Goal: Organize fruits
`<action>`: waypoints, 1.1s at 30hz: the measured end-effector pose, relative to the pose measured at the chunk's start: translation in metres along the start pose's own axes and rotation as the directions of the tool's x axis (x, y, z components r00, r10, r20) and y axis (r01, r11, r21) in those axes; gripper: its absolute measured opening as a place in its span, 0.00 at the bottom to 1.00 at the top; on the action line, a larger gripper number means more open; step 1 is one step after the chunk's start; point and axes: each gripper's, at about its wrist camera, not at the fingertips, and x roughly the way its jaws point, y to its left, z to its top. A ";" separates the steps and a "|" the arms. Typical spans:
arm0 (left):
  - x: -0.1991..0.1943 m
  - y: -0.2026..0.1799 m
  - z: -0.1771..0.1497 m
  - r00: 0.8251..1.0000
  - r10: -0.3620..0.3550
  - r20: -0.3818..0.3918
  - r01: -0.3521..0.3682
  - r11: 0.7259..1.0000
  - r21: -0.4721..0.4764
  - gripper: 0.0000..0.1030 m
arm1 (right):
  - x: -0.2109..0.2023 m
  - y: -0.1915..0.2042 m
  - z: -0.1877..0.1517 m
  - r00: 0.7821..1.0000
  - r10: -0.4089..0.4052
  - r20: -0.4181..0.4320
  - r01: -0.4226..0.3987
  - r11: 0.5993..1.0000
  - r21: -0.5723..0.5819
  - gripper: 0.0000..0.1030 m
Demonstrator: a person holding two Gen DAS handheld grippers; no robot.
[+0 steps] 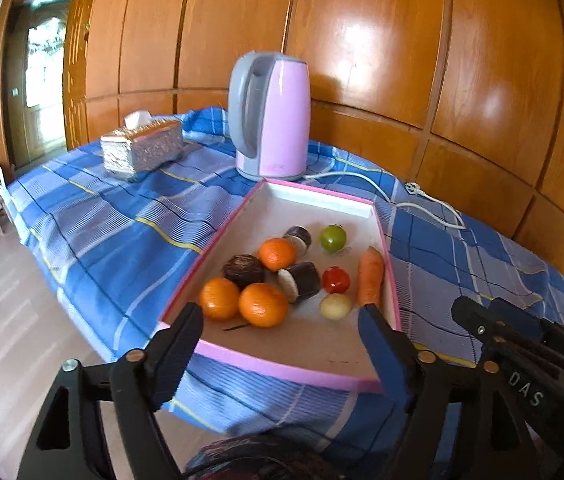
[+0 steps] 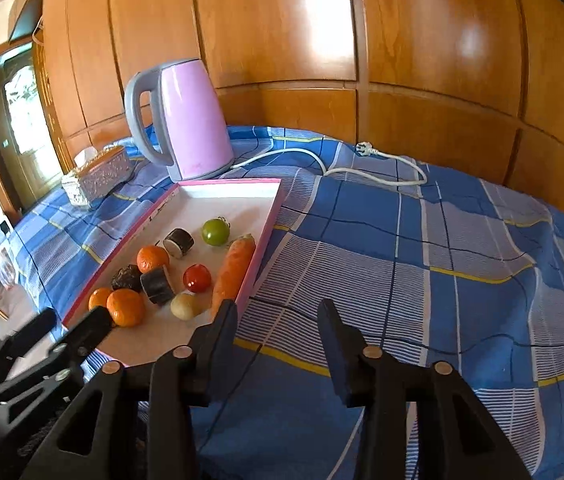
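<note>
A pink-rimmed white tray (image 1: 266, 368) (image 2: 270, 216) lies on the blue checked cloth. In it are three oranges (image 1: 263, 305) (image 2: 125, 307), a carrot (image 1: 371, 276) (image 2: 233, 269) along its right wall, a green fruit (image 1: 333, 238) (image 2: 215, 232), a red tomato (image 1: 336, 280) (image 2: 197, 277), a pale round fruit (image 1: 335, 306) (image 2: 184, 305) and several dark pieces (image 1: 300, 280) (image 2: 156, 281). My left gripper (image 1: 280, 316) is open and empty above the tray's near end. My right gripper (image 2: 278, 314) is open and empty over the cloth, just right of the tray.
A pink electric kettle (image 1: 270, 116) (image 2: 192, 120) stands behind the tray, its white cord and plug (image 2: 366, 160) lying on the cloth. A silver tissue box (image 1: 142, 148) (image 2: 96, 178) sits at the back left. Wooden panelling runs behind; the table's edge drops to the floor on the left.
</note>
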 end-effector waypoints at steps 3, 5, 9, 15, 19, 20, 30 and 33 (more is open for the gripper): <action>-0.011 0.003 0.001 1.000 0.011 0.023 -0.011 1.000 0.013 0.80 | -0.004 0.006 -0.003 1.000 0.007 0.000 -0.007 1.000 -0.021 0.45; -0.019 0.005 0.001 0.999 0.017 0.044 -0.018 1.000 0.020 0.81 | -0.007 0.010 -0.005 1.000 0.013 0.006 -0.013 0.999 -0.030 0.45; -0.031 0.008 0.003 0.997 0.015 0.071 -0.015 1.000 0.009 0.84 | -0.015 0.014 -0.006 1.000 0.023 0.017 -0.022 0.999 -0.033 0.45; -0.040 0.008 0.005 0.996 0.011 0.088 -0.011 1.000 0.006 0.87 | -0.022 0.016 -0.008 0.999 0.027 0.026 -0.027 1.000 -0.016 0.45; -0.043 0.007 0.006 0.996 0.007 0.090 -0.008 1.000 0.005 0.87 | -0.025 0.016 -0.007 0.999 0.025 0.033 -0.025 1.000 -0.010 0.45; -0.043 0.007 0.006 0.996 0.007 0.089 -0.007 1.000 0.003 0.88 | -0.026 0.016 -0.007 0.999 0.025 0.035 -0.025 1.000 -0.010 0.45; -0.043 0.011 0.008 0.996 0.019 0.086 -0.017 1.000 -0.019 0.91 | -0.028 0.021 -0.005 0.999 0.021 0.039 -0.020 1.000 -0.017 0.45; -0.042 0.013 0.007 0.996 0.021 0.084 -0.019 1.000 -0.024 0.92 | -0.028 0.021 -0.005 0.999 0.020 0.038 -0.019 1.000 -0.020 0.45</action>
